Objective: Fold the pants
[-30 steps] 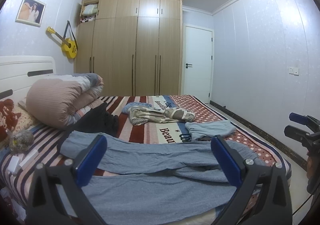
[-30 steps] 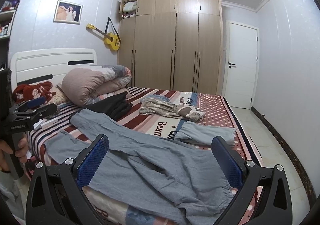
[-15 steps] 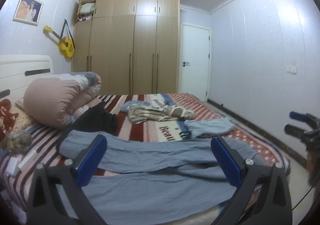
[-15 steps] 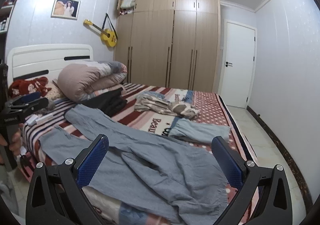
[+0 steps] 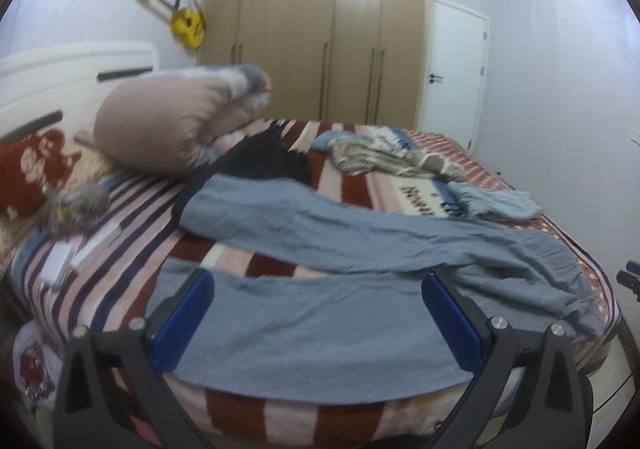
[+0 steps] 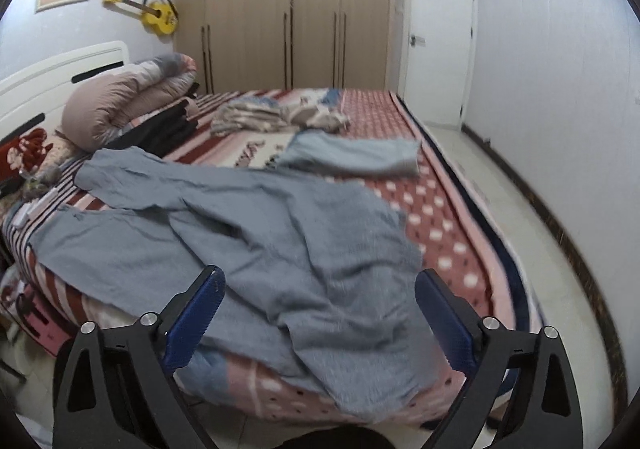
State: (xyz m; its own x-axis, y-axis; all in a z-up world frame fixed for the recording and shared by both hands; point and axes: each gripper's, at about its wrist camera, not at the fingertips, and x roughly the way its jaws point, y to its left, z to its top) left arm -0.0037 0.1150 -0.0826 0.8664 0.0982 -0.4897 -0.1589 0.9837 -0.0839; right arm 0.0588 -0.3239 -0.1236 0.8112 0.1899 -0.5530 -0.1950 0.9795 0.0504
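Bedding (image 5: 120, 209) in stripes carries grey pants (image 5: 320, 313) spread at the near edge; rolled quilt (image 5: 168, 121), black garment (image 5: 264, 157) behind; left gripper (image 5: 316, 313) gapes wide, tilted down; right gripper (image 6: 316, 313) closing, pads clear of cloth.

The bed (image 5: 132, 209) is covered by a blanket striped in red, pink and dark blue, turning to a red field with pale dots toward the foot end. Grey-blue pants (image 6: 256, 233) lie spread across its near edge, the waist toward the foot and the two legs splayed apart toward the white headboard (image 5: 76, 69). Beyond them lie a smaller folded blue garment (image 6: 352, 155), a rumpled patterned cloth (image 5: 384, 159) and a dark garment (image 5: 264, 161). A rolled pinkish quilt (image 5: 172, 121) sits near the headboard, with a red patterned pillow (image 5: 32, 169) beside it.
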